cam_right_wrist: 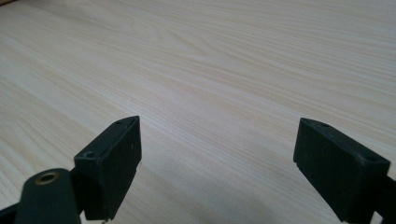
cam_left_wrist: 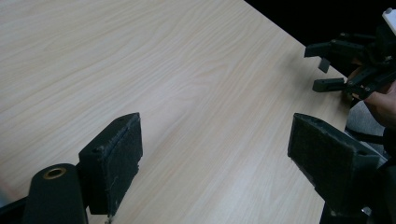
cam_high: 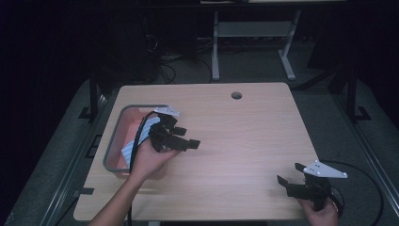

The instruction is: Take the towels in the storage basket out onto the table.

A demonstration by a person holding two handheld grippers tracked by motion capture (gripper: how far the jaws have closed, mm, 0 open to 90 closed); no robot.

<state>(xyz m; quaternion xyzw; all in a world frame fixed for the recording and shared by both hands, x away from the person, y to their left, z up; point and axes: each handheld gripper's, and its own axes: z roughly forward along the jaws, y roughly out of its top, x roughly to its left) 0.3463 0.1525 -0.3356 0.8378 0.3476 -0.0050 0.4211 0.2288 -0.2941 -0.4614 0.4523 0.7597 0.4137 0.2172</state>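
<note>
A light wooden table carried a grey-rimmed pink bin along its left edge, with a pale, striped flat item lying inside it, too indistinct to identify. The left gripper hung just beside the bin's right wall, over bare wood, jaws spread wide and holding nothing. Well apart from it, at the near right corner, the right gripper was likewise gaping and empty above the tabletop.

Light wood-grain counter with a round cable hole, grey floor beyond, white-legged desk frame behind, black cables trailing, room was dark.
</note>
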